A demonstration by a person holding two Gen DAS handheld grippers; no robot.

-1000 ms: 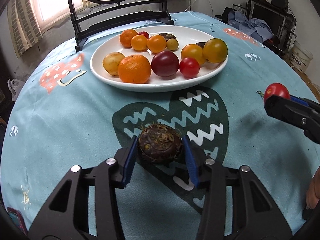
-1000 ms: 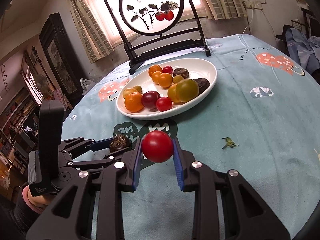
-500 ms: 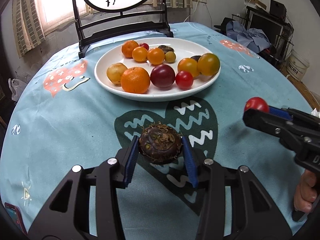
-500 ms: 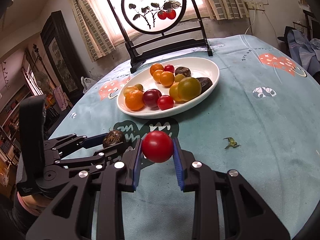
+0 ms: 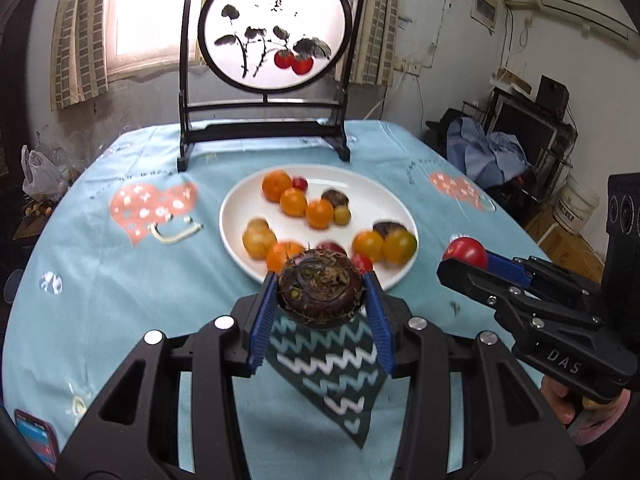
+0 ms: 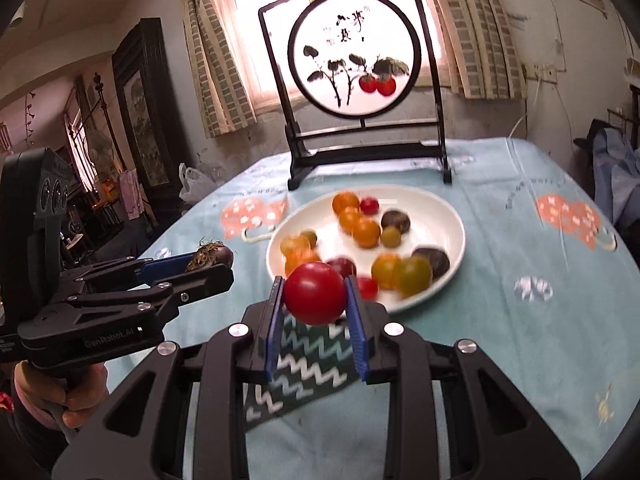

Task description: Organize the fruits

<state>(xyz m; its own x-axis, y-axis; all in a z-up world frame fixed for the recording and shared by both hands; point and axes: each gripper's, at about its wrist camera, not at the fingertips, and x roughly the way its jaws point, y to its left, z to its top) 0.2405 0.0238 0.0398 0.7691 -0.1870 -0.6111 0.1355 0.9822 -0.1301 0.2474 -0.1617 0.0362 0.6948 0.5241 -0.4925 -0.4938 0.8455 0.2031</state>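
Behind the bench stands a round painted screen in a dark frame, with curtained windows behind it. We see a light blue cloth over the bench, and on it a white plate that already carries many fruits: oranges, small tomatoes and some dark ones.

Our left gripper is clamped on a dark brown hairy fruit, held clear above the cloth, at about 6 o'clock from the plate. Our right gripper is clamped on a red tomato, also in the air and near the plate's edge at about 6 o'clock. In the left wrist view this tomato shows at about 3 o'clock from the plate.

We judge the task is far along: most fruits lie on the plate, and no other loose fruit shows on the cloth. What remains, we think, is to bring these two fruits over the plate and set them down in a free place, perhaps near the middle.
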